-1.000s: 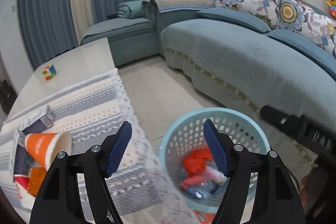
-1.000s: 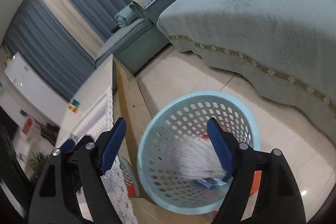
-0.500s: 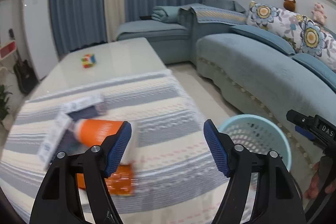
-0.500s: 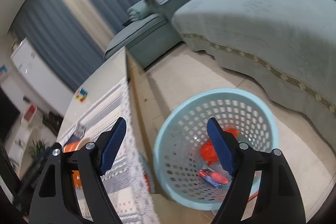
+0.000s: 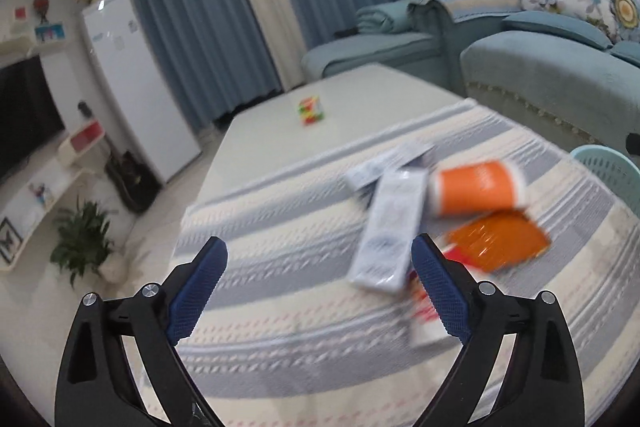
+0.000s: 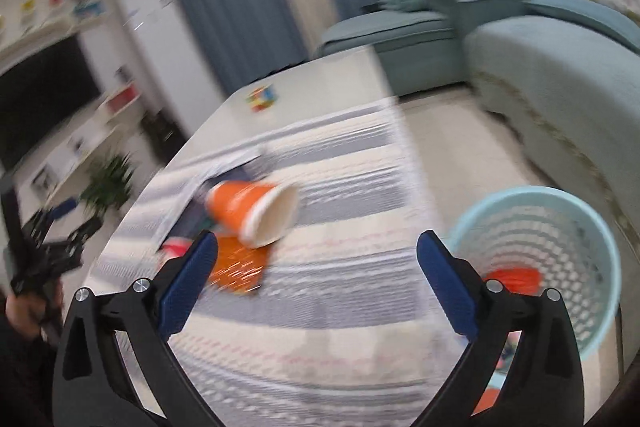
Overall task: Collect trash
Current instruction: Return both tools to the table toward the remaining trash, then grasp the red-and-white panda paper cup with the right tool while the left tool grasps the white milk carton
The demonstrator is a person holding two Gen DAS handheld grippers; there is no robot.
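Left gripper (image 5: 318,277) with blue ribbed pads, jaws spreading wider, nothing between them, poised above the striped grey-and-cream woven cloth (image 5: 288,251) covering the near part of the pale surface (image 5: 360,95). Right gripper (image 6: 318,277) likewise spreading, empty, aimed over the same cloth near its edge. Trash clustered on the cloth ahead and to the right in the left wrist view: an orange paper cup with a white rim (image 5: 478,188) lying on its side, a crinkled orange foil wrapper (image 5: 500,241) just below it, a long white flattened carton with blue print (image 5: 390,229) angled beside the cup, a second pale carton (image 5: 386,163) behind it, and a red-and-white packet (image 5: 424,303) partly hidden behind the right pad. Same cup (image 6: 252,213) in the right wrist view, mouth turned toward the camera, resting over the foil wrapper (image 6: 238,265), with a red item (image 6: 176,249) at the left pad; heavy blur here, so the red item possibly a cap or a packet. Light blue perforated plastic basket (image 6: 560,227) standing on the floor just beside the surface's edge, orange trash (image 6: 516,277) already inside. Multicoloured puzzle cube (image 5: 311,111) well apart from the trash, on the bare far part of the surface. Teal sofa (image 5: 552,83) beyond, blue curtains (image 5: 192,27) and a white refrigerator (image 5: 132,83) farther back. At the left rim of the right wrist view, a hand (image 6: 20,311) on the other black gripper body.
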